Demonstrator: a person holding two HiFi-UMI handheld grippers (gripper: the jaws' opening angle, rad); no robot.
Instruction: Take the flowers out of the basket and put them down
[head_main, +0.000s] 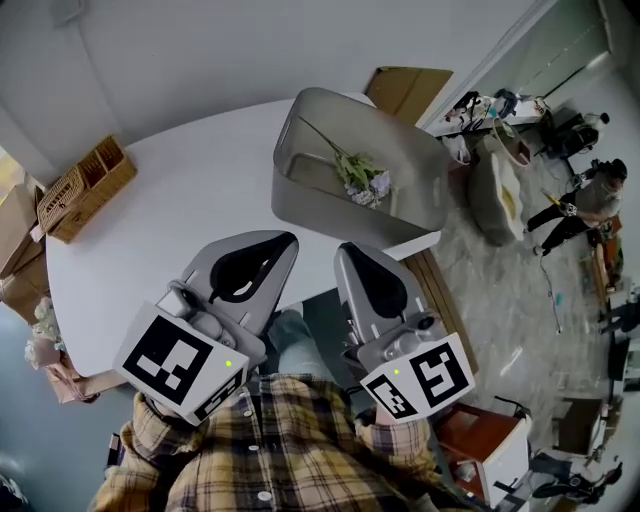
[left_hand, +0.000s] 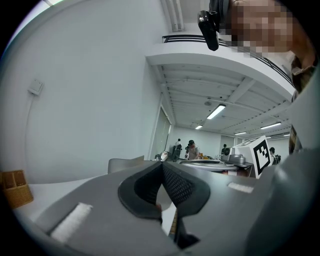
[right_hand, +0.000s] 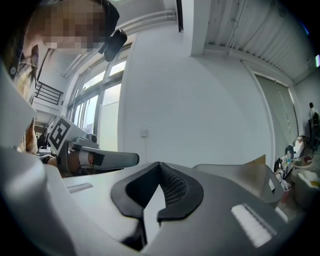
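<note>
A grey metal basket (head_main: 300, 190) stands on the white round table (head_main: 170, 200), at its far right side. Inside it lies a small bunch of pale purple flowers (head_main: 364, 180) with a long stem pointing to the far left. My left gripper (head_main: 283, 240) and right gripper (head_main: 345, 250) are held side by side close to my chest, tips toward the basket and short of it. Both are shut with nothing between the jaws. The left gripper view shows the shut tips (left_hand: 161, 165) and the basket's rim (left_hand: 125, 164) beyond. In the right gripper view the tips (right_hand: 159, 165) meet, and the basket (right_hand: 245, 172) lies to the right.
A wicker organiser (head_main: 85, 188) sits at the table's left edge. A cardboard box (head_main: 408, 88) leans behind the basket. Right of the table are a bench (head_main: 435, 295), cluttered floor and a person (head_main: 590, 195) farther off. A red and white unit (head_main: 490, 440) stands near my right side.
</note>
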